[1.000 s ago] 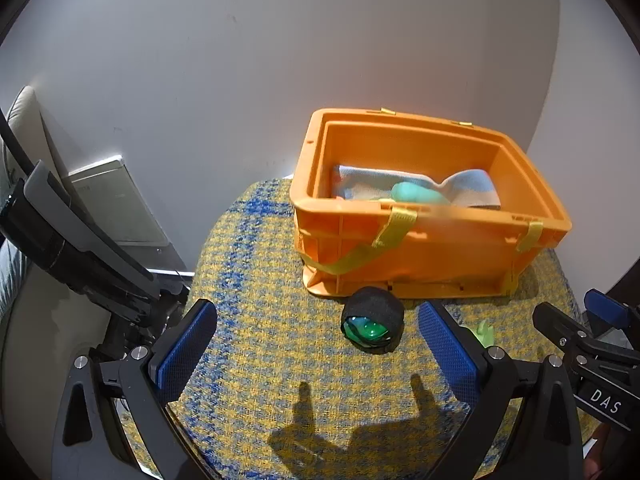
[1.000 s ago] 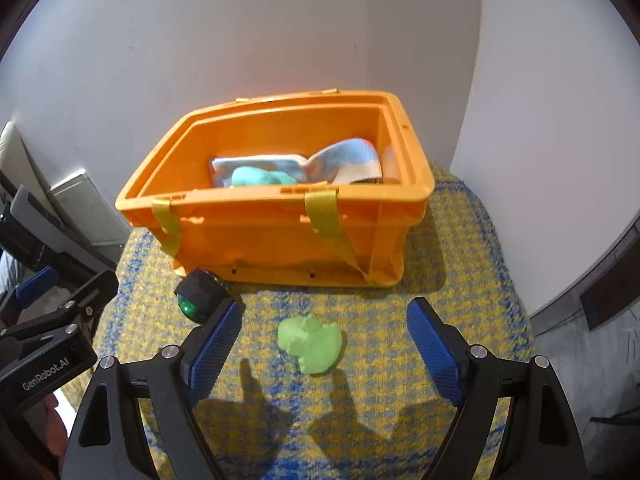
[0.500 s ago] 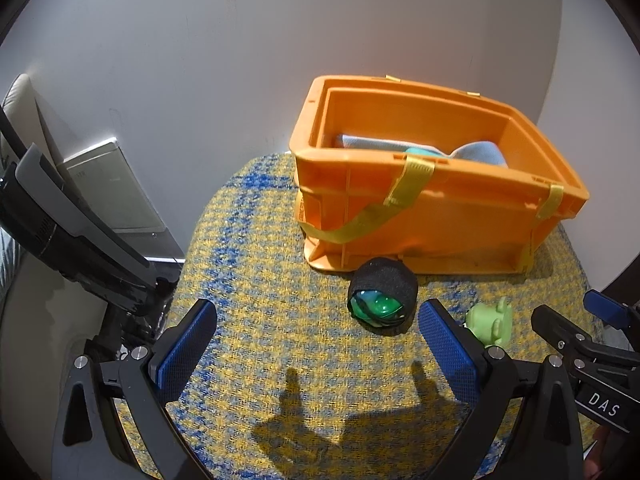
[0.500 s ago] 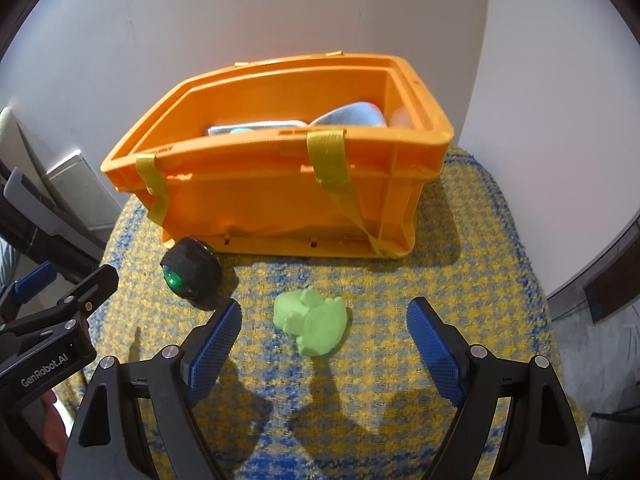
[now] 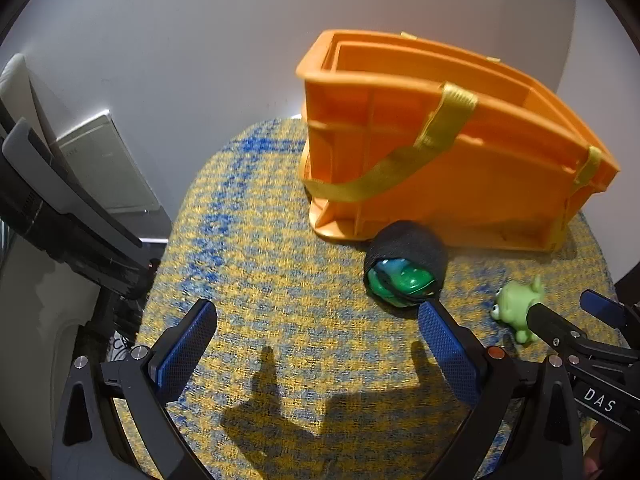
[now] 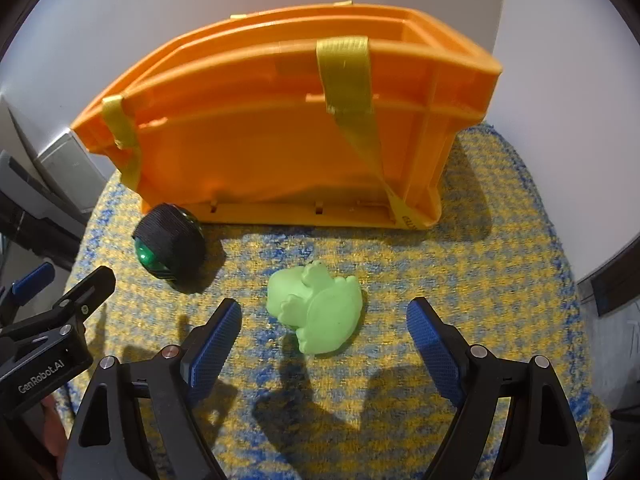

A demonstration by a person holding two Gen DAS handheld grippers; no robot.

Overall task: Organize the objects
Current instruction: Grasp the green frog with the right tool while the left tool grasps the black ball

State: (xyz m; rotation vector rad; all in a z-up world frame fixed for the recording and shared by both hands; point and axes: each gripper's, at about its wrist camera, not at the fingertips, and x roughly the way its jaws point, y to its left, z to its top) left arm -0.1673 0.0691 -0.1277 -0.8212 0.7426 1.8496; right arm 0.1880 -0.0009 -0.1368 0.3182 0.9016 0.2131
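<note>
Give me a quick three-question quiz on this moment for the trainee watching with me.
1. True or false: the right gripper is shut on the green frog toy.
2. Which thing lies nearest the left gripper?
A. the frog toy
B. the black and green ball
C. the yellow strap
3. Fill the gap: the ball sits on the checked cloth right in front of the orange ____.

Key
1. False: its fingers stand open, with the toy ahead of the gap and untouched.
2. B, just beyond its right-hand finger.
3. crate
</note>
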